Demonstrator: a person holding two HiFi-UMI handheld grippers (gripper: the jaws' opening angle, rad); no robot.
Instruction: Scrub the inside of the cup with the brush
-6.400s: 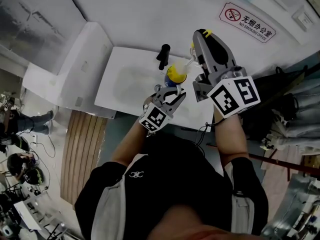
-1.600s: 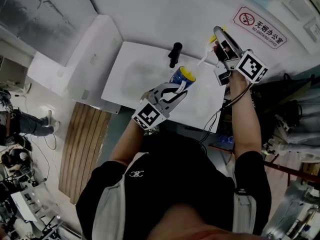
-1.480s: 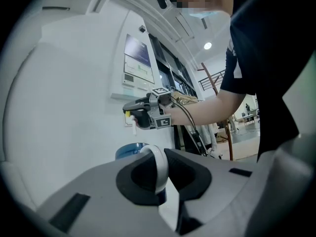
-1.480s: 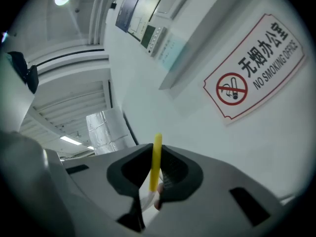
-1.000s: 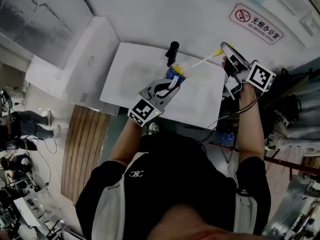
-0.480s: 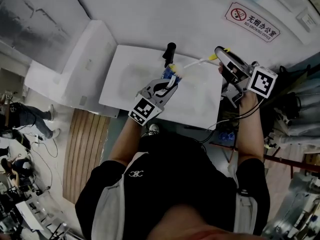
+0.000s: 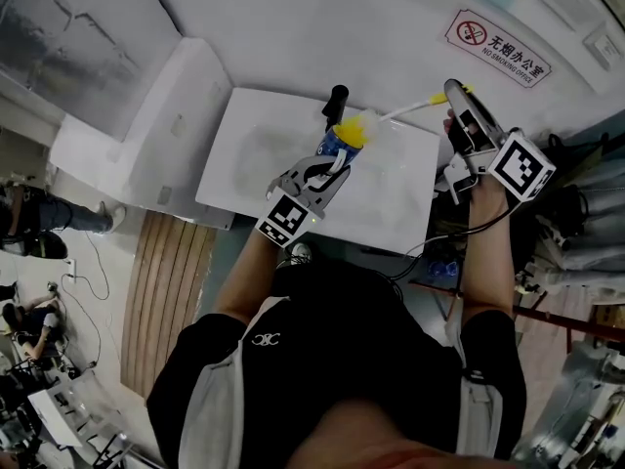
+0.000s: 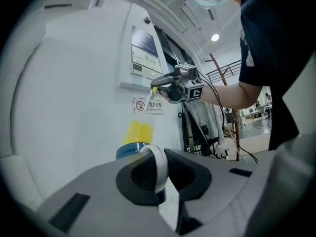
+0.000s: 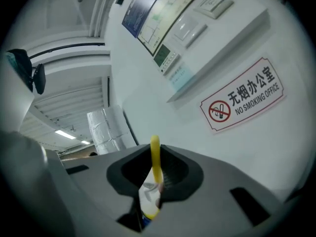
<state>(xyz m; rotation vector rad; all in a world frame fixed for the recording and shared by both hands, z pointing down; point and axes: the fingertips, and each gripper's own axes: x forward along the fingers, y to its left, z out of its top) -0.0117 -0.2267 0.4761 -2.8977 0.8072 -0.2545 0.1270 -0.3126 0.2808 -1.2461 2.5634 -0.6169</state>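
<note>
Nearest the person, the left tongs (image 7: pixel 327 169) are pinched narrow on the white loop handle (image 8: pixel 155 166) of the blue cup (image 7: pixel 335 147), held tilted above the white surface (image 7: pixel 256 154). The cup looks hard and smooth, so I'd expect it to twist on that thin loop under pressure. The brush (image 7: pixel 391 117) has its yellow head at the cup's mouth. It looks light with a slim, whippy stalk. The right tongs (image 7: pixel 457 96) clamp its yellow end; a hold nearer the head would probably steady it. Beyond stand a black upright object (image 7: pixel 336 106) and the no-smoking sign (image 7: pixel 498 45).
</note>
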